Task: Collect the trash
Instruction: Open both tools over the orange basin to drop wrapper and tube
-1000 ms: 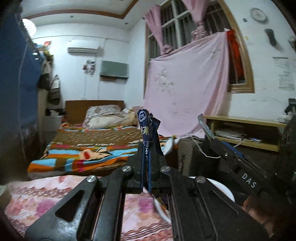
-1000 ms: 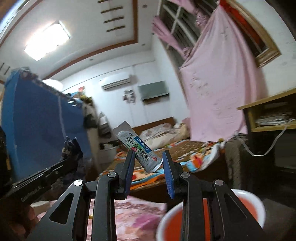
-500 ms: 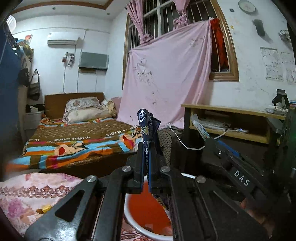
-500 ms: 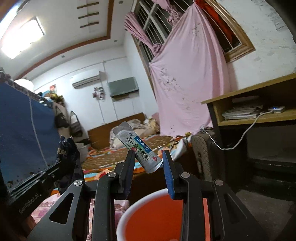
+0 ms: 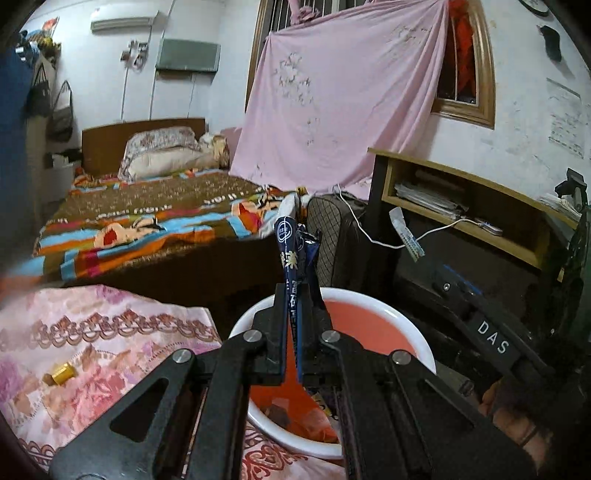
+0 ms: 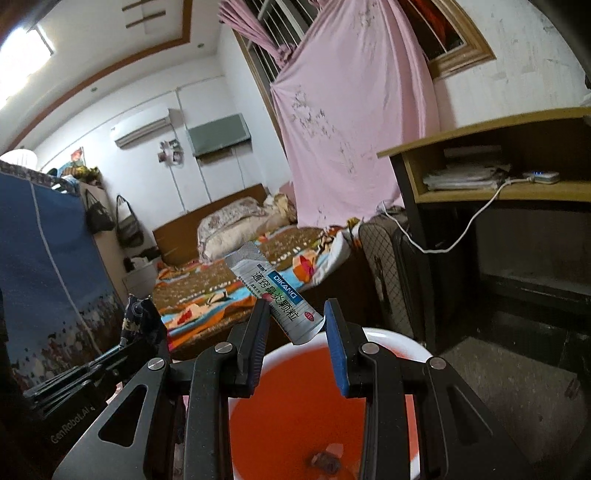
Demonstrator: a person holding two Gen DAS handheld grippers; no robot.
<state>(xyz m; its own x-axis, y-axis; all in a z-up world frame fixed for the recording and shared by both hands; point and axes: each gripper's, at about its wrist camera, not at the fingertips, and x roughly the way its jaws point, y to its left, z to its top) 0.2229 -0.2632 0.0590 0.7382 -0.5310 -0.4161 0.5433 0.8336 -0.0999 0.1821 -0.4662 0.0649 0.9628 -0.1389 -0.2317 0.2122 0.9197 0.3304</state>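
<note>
Fingers (image 5: 286, 314) of the left gripper clench a blue wrapper (image 5: 291, 251) upright; right fingers (image 6: 334, 354) pinch a white sachet (image 6: 275, 295), slanting up-left. Both pieces of trash hang directly above the red bin (image 6: 388, 341), ready to drop.

A lived-in home bedroom: a bed (image 5: 147, 214) with pillows (image 5: 162, 151) (striped blanket), curtained window (image 5: 332, 92), wall air conditioner (image 5: 123, 22).

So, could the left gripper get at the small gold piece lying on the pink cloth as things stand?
Probably not yet. The left gripper is shut on a dark blue wrapper above the red bin, so its jaws are occupied. The gold piece itself lies uncovered on the pink cloth, off to the side.
</note>
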